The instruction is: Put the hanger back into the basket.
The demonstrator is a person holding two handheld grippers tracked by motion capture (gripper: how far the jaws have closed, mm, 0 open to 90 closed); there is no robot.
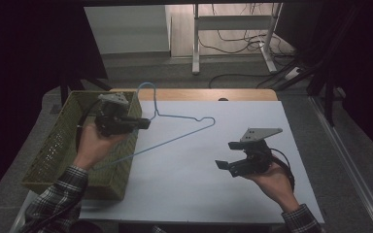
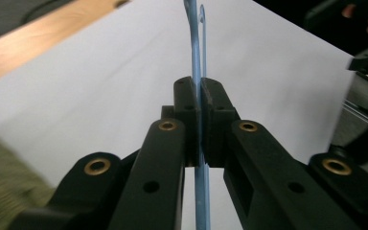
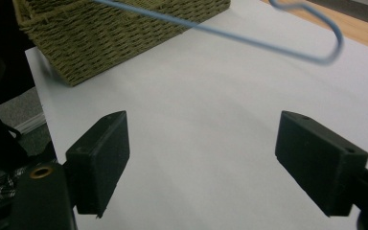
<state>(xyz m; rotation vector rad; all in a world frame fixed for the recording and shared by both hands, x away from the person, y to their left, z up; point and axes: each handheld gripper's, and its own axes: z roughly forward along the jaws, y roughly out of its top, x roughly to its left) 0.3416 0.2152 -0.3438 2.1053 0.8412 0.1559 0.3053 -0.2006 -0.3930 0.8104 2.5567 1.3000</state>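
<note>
My left gripper (image 2: 201, 120): matt black plastic jaws, brass-looking bushings at the pivots; hanger (image 1: 184, 127): thin light-blue wire, smooth, looks coated; my right gripper (image 3: 220, 163): same matt black plastic, pad faces slightly grainy; basket (image 1: 53, 150): coarse woven olive fibre, rough; table cover (image 1: 213, 184): white, smooth, matt, paper-like; table edge (image 1: 243, 94): light wood; sleeves (image 1: 58, 194): plaid cloth.

L gripper (image 1: 144, 123) jaws clamped on blue wire hanger (image 1: 184, 132) near its neck, hook just beyond the fingertips, wire running past basket (image 1: 53, 150) rim. R gripper (image 1: 229, 155) jaws apart, nothing btwn them, well clear of hanger tip, over white sheet (image 1: 199, 184).
</note>
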